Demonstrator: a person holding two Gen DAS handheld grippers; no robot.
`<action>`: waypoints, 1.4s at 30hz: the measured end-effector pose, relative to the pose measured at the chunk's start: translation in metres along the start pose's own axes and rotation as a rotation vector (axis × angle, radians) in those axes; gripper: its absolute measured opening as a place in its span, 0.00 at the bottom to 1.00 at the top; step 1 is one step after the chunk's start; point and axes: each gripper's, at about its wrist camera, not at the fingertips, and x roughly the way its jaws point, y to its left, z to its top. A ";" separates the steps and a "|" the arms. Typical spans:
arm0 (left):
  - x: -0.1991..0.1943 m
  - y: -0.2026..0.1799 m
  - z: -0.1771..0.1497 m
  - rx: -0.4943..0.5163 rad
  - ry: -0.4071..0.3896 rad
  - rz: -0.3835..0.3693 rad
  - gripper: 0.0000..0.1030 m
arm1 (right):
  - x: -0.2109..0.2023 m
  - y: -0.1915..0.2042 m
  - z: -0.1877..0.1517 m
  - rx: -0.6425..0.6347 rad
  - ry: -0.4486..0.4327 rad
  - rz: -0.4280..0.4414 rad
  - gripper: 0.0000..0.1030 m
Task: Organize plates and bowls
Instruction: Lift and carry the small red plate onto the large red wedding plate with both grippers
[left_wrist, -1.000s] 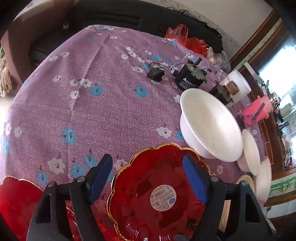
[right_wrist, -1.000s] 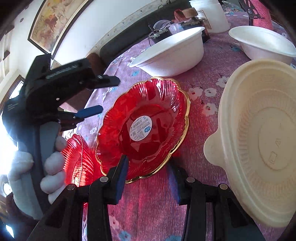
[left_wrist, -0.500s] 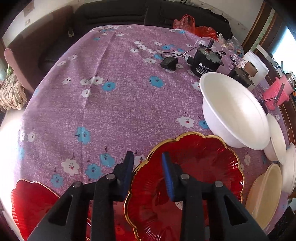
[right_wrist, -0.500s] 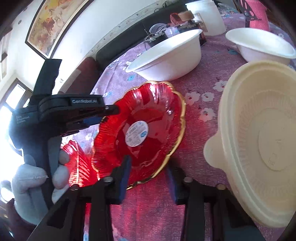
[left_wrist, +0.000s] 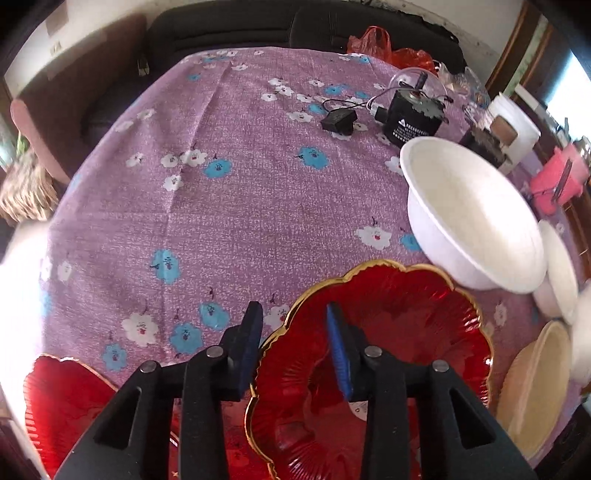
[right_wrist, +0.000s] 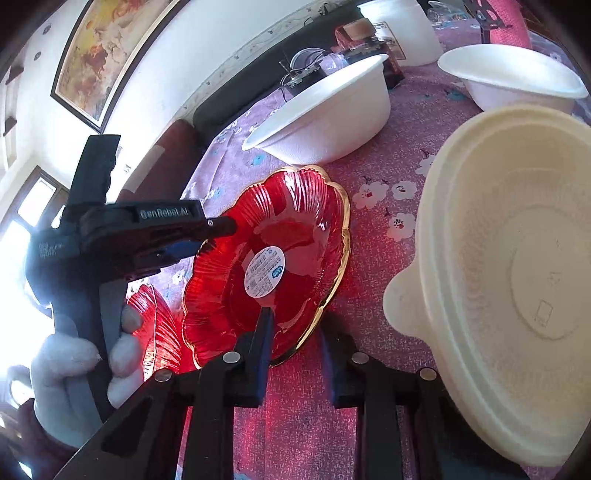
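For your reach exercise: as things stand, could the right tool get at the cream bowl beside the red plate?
Probably yes. The right tool straddles the red plate's near rim, and the cream bowl lies just right of it with nothing between them; it must leave the plate first.
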 end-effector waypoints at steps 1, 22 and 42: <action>-0.002 0.000 -0.002 0.002 -0.008 0.008 0.30 | 0.000 0.001 0.000 -0.003 -0.001 -0.002 0.25; -0.093 0.038 -0.032 -0.112 -0.190 -0.081 0.23 | -0.033 0.030 -0.011 -0.078 -0.057 0.053 0.21; -0.134 0.074 -0.082 -0.210 -0.263 -0.135 0.23 | -0.063 0.065 -0.024 -0.178 -0.093 0.040 0.19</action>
